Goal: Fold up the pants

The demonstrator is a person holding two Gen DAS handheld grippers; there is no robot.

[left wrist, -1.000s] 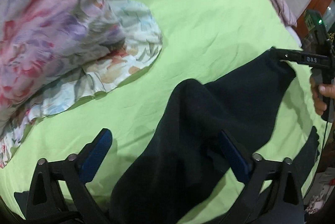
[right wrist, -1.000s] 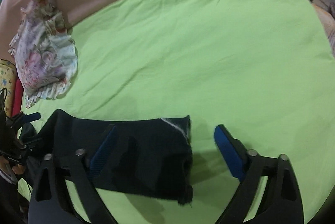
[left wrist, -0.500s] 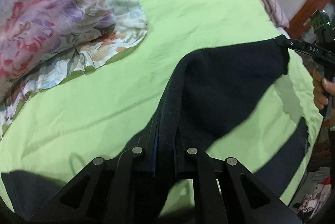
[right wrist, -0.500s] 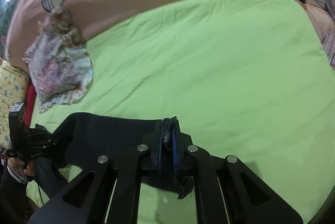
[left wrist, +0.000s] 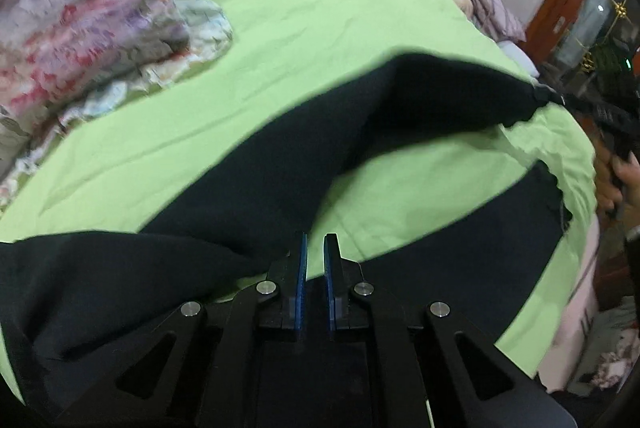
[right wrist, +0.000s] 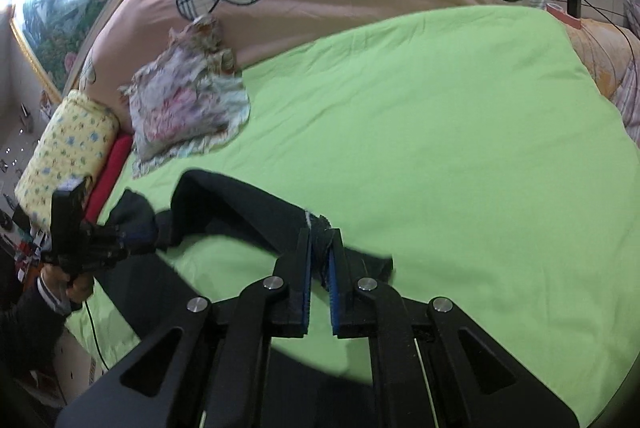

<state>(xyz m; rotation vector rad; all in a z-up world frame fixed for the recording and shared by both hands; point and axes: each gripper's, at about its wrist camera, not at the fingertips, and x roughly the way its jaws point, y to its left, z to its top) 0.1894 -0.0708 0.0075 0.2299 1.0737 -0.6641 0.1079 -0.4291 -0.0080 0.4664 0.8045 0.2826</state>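
Below both tools, pants edge cut off

Your left gripper hid pants fold behind its frame. Pants ran off bottom edge in both views. Quilt was motion-blurred. Your right hand was cut by frame edge.

Each tool is matte black plastic: the left tool and right tool share triangular cut-outs in their linkage arms, four silver round-head screws, and blue pads lining the fingers. At nine o'clock in the right view, a hand shows a dark sleeve with perhaps a striped cuff.
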